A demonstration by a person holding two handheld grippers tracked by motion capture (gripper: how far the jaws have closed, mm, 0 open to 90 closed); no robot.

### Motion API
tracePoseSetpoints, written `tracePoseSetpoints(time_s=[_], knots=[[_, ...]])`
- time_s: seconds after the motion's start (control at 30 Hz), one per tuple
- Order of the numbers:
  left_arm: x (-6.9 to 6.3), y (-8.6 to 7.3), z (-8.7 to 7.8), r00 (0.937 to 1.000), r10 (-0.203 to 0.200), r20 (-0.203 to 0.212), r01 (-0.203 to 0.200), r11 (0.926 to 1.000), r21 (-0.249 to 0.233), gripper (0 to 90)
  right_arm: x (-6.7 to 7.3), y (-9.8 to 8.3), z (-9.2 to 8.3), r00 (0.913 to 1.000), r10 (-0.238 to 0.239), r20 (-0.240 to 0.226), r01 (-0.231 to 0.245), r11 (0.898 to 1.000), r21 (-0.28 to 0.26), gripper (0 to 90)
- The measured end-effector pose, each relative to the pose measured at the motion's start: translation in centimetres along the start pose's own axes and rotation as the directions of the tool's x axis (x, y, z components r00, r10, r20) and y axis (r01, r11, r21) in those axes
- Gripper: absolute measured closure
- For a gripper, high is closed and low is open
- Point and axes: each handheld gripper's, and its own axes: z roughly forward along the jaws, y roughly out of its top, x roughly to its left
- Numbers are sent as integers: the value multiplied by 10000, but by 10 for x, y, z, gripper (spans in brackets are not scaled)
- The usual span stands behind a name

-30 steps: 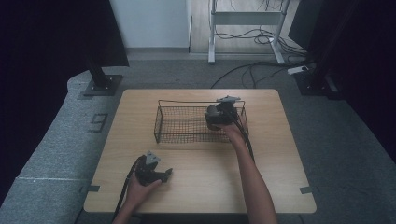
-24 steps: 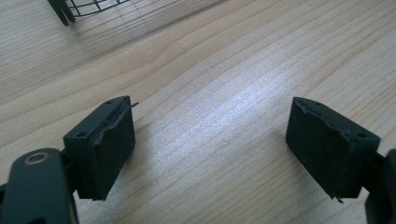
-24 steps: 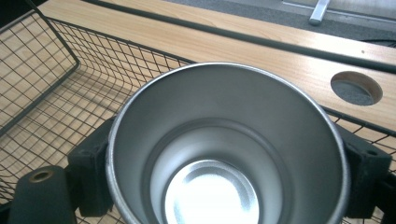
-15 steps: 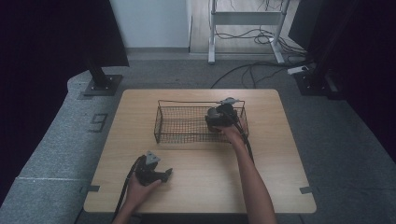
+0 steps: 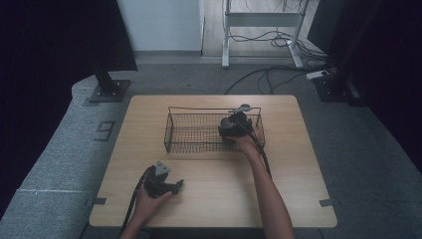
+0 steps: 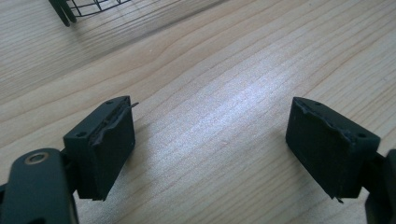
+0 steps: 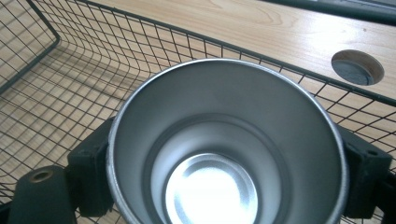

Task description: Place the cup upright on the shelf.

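Note:
A shiny metal cup (image 7: 224, 154) is seen from above its mouth, empty inside, held between the black pads (image 7: 88, 177) of my right gripper. It hangs inside a black wire basket (image 7: 93, 70) that stands at the middle of the wooden table (image 5: 298, 174). In the high view my right gripper (image 5: 230, 128) is in the right end of the basket (image 5: 191, 130). At the table's front left, my left gripper (image 5: 171, 186) rests low over the wood. Its fingers (image 6: 107, 140) are wide apart with bare wood between them.
A round cable hole (image 7: 357, 67) is cut in the tabletop just beyond the basket's wall. A corner of the basket (image 6: 74, 9) shows beyond the left jaws. Around the table are grey floor, a stand foot (image 5: 107, 89) and cables (image 5: 268, 74).
The right gripper has edged a little towards the near side inside the basket with the cup in it. The left gripper has stayed where it was.

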Motion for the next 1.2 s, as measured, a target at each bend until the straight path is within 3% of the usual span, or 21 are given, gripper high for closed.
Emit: tracePoseSetpoints(time_s=[0.23,0.57,1.2], knots=[[0,0,0,10000,0,2,0,10000,1,157,3,-2,1,9989,-346,304,342,9993,132,136],[0,0,0,10000,0,7,0,10000,-2,158,3,-3,3,9982,-563,187,551,9966,609,134],[0,0,0,10000,-1,0,1,10000,-2,158,3,-2,2,9983,-553,156,532,9923,1119,108]])
